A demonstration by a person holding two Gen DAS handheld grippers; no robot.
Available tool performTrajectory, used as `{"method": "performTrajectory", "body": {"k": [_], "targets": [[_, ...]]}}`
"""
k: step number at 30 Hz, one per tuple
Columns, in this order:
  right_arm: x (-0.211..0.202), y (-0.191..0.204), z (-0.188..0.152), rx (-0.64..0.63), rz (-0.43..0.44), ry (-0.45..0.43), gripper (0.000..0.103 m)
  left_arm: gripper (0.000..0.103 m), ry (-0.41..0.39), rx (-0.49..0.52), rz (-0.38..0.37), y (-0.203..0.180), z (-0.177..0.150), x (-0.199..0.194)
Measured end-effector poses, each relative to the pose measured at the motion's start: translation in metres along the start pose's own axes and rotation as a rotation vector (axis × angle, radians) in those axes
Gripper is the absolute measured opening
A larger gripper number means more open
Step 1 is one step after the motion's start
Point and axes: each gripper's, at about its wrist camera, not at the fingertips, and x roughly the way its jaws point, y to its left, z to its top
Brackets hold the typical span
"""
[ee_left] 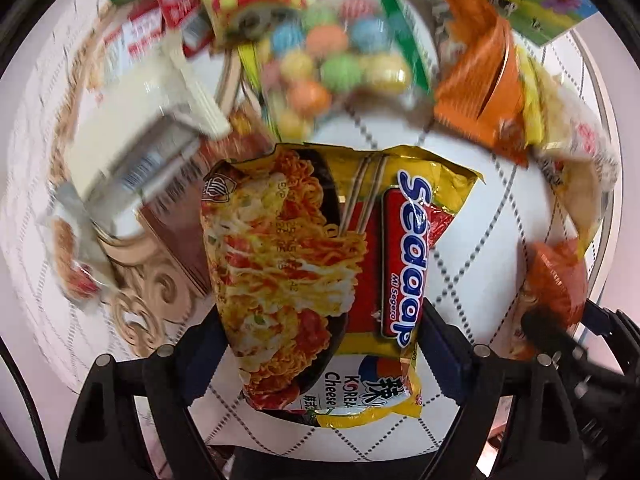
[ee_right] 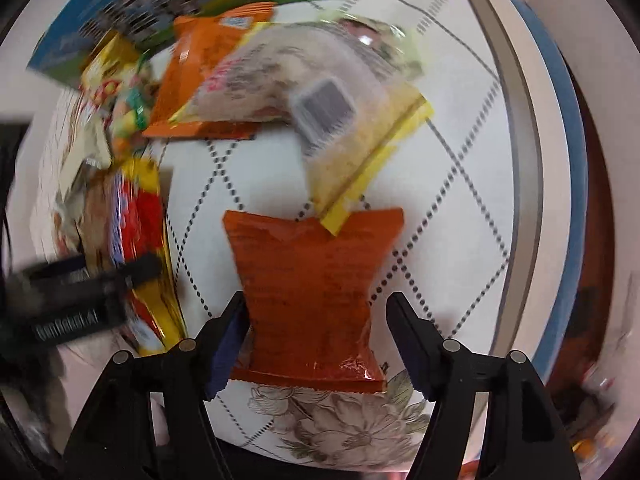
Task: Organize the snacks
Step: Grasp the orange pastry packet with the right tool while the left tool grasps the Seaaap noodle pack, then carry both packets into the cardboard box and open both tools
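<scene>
Now both grippers straddle packets.
Noodle packet (ee_left: pixel 316 276) lies lengthwise between left gripper (ee_left: pixel 320 344)'s parted jaws; right gripper (ee_right: pixel 316 332)'s jaws flank the orange-red packet (ee_right: pixel 312 292), apart.

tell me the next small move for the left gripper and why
Probably close the left gripper on the noodle packet. The packet already lies between its open jaws on the table, and neither pad clearly presses it yet, so a squeeze should secure it before any lift. The red packet sits likewise in the right gripper.
</scene>
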Motion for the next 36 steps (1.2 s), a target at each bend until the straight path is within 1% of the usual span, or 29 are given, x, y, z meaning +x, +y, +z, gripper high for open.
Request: {"method": "performTrajectory", "body": {"k": [2, 3, 4, 5, 7, 9, 12, 13, 15, 17, 19, 21, 22, 24, 25, 26, 28, 29, 32, 33, 35, 36], "targets": [[0.007, -0.009, 0.001, 0.051, 0.024, 0.006, 0.071, 0.088, 0.013, -0.019, -0.024, 0.003, 0.004, 0.011], [0.008, -0.012, 0.001, 0.076, 0.036, -0.004, 0.068, 0.088, 0.011, -0.026, -0.028, 0.003, 0.005, 0.013], [0.008, -0.014, 0.0, 0.084, 0.042, -0.012, 0.059, 0.087, 0.008, -0.026, -0.026, 0.004, 0.004, 0.013], [0.005, -0.015, -0.002, 0.085, 0.039, -0.019, 0.055, 0.086, -0.002, -0.019, -0.025, 0.003, 0.004, 0.011], [0.002, -0.013, -0.006, 0.074, 0.026, -0.037, 0.053, 0.086, -0.03, 0.009, -0.019, 0.001, -0.003, 0.003], [-0.002, -0.009, -0.011, 0.06, 0.02, -0.044, 0.052, 0.086, -0.035, 0.019, -0.026, 0.001, -0.01, -0.002], [-0.013, -0.005, -0.018, 0.057, 0.032, -0.07, 0.051, 0.086, -0.04, 0.024, -0.045, 0.0, -0.022, -0.007], [-0.021, -0.003, -0.02, 0.058, 0.038, -0.082, 0.051, 0.086, -0.044, 0.029, -0.056, 0.0, -0.025, -0.012], [-0.04, 0.002, -0.01, 0.062, 0.066, -0.104, 0.051, 0.086, -0.052, 0.036, -0.078, 0.005, -0.027, -0.023], [-0.065, 0.007, -0.009, 0.057, 0.088, -0.138, 0.051, 0.086, -0.071, 0.044, -0.107, 0.012, -0.023, -0.043], [-0.088, 0.013, -0.001, 0.049, 0.12, -0.179, 0.051, 0.086, -0.106, 0.053, -0.132, 0.016, -0.018, -0.069], [-0.114, 0.025, 0.005, 0.035, 0.141, -0.222, 0.051, 0.086, -0.154, 0.051, -0.165, 0.027, -0.002, -0.096], [-0.127, 0.04, 0.001, 0.029, 0.155, -0.242, 0.051, 0.086, -0.172, 0.051, -0.177, 0.03, 0.003, -0.107], [-0.144, 0.061, 0.029, 0.015, 0.181, -0.282, 0.051, 0.086, -0.224, 0.054, -0.201, 0.034, 0.028, -0.139], [-0.154, 0.067, 0.044, 0.002, 0.19, -0.305, 0.051, 0.086, -0.245, 0.052, -0.208, 0.036, 0.038, -0.149], [-0.16, 0.072, 0.052, -0.005, 0.194, -0.323, 0.05, 0.086, -0.274, 0.052, -0.216, 0.038, 0.051, -0.162], [-0.173, 0.084, 0.086, -0.024, 0.193, -0.366, 0.051, 0.086, -0.321, 0.058, -0.211, 0.041, 0.082, -0.181], [-0.176, 0.087, 0.099, -0.03, 0.183, -0.387, 0.051, 0.086, -0.338, 0.059, -0.209, 0.039, 0.099, -0.186], [-0.179, 0.093, 0.148, -0.039, 0.162, -0.421, 0.051, 0.086, -0.371, 0.067, -0.176, 0.052, 0.142, -0.199], [-0.175, 0.097, 0.167, -0.044, 0.156, -0.422, 0.05, 0.086, -0.368, 0.076, -0.163, 0.053, 0.164, -0.197], [-0.164, 0.102, 0.201, -0.041, 0.143, -0.413, 0.051, 0.086, -0.355, 0.072, -0.145, 0.058, 0.19, -0.188], [-0.159, 0.106, 0.218, -0.04, 0.138, -0.404, 0.051, 0.086, -0.338, 0.077, -0.143, 0.06, 0.211, -0.18]]}}
